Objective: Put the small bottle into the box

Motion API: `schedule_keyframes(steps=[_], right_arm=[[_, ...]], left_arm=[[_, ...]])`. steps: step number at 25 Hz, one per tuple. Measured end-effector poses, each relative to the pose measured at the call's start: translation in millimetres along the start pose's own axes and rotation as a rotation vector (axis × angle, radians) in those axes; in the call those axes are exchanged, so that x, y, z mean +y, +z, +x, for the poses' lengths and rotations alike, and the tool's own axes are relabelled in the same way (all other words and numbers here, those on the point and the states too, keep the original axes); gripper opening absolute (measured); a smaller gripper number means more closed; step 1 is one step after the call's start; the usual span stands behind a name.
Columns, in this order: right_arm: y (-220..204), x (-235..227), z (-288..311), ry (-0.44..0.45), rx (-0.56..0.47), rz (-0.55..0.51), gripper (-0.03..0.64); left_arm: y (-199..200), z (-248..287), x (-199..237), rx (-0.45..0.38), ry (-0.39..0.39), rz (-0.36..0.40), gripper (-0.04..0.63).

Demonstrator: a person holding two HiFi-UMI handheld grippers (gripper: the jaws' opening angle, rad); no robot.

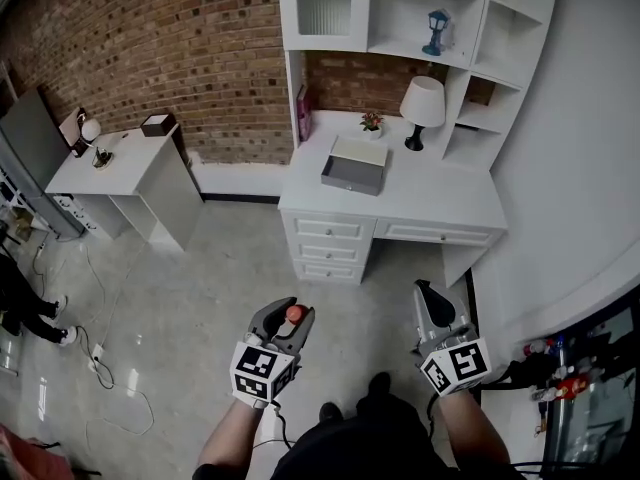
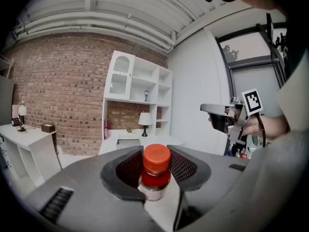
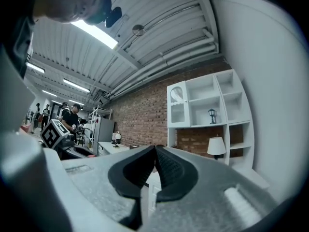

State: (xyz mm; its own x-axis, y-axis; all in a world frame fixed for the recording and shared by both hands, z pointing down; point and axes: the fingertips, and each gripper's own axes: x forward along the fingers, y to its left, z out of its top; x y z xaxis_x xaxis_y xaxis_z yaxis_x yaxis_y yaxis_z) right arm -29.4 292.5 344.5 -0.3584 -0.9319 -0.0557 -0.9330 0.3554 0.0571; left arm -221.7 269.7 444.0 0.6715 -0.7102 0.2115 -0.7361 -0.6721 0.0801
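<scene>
A small bottle [image 2: 155, 172] with an orange-red cap sits between the jaws of my left gripper [image 2: 155, 170], which is shut on it. In the head view the bottle [image 1: 295, 314] shows as a red dot at the tip of the left gripper [image 1: 290, 320], low and left of centre above the floor. My right gripper [image 1: 430, 301] is held to the right, jaws shut with nothing between them; its pads [image 3: 161, 166] touch. The grey box [image 1: 355, 166] lies open on the white desk [image 1: 430, 203], far ahead of both grippers.
On the desk stand a white lamp [image 1: 422, 108] and a small potted plant [image 1: 372, 122], with white shelving [image 1: 420, 18] above. A second white table [image 1: 120, 163] stands at the left by the brick wall. Cables lie on the tiled floor [image 1: 180, 298].
</scene>
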Motion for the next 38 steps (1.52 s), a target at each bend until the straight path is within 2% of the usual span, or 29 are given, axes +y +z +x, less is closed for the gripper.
schedule_keyframes(steps=[4, 11, 15, 23, 32, 38], right_arm=[[-15.9, -23.9, 15.7, -0.018, 0.024, 0.022, 0.0], [-36.1, -58.2, 70.1, 0.033, 0.019, 0.076, 0.0], [-41.1, -96.4, 104.2, 0.051, 0.005, 0.098, 0.0], [-53.5, -165.4, 154.6, 0.076, -0.011, 0.137, 0.0], [-52.7, -225.5, 184.6, 0.082, -0.025, 0.146, 0.0], [-59.7, -245.3, 202.3, 0.063, -0.019, 0.151, 0.0]], left_arm=[[-4.7, 23.5, 10.1, 0.005, 0.001, -0.028, 0.149], [-3.2, 70.1, 37.0, 0.05, 0.037, -0.07, 0.15], [11.4, 110.6, 49.6, 0.063, 0.072, -0.064, 0.149], [23.7, 183.9, 59.4, 0.092, 0.111, -0.132, 0.15], [39.3, 244.2, 61.0, 0.104, 0.129, -0.121, 0.15], [48.5, 267.0, 79.6, 0.1, 0.134, -0.123, 0.149]])
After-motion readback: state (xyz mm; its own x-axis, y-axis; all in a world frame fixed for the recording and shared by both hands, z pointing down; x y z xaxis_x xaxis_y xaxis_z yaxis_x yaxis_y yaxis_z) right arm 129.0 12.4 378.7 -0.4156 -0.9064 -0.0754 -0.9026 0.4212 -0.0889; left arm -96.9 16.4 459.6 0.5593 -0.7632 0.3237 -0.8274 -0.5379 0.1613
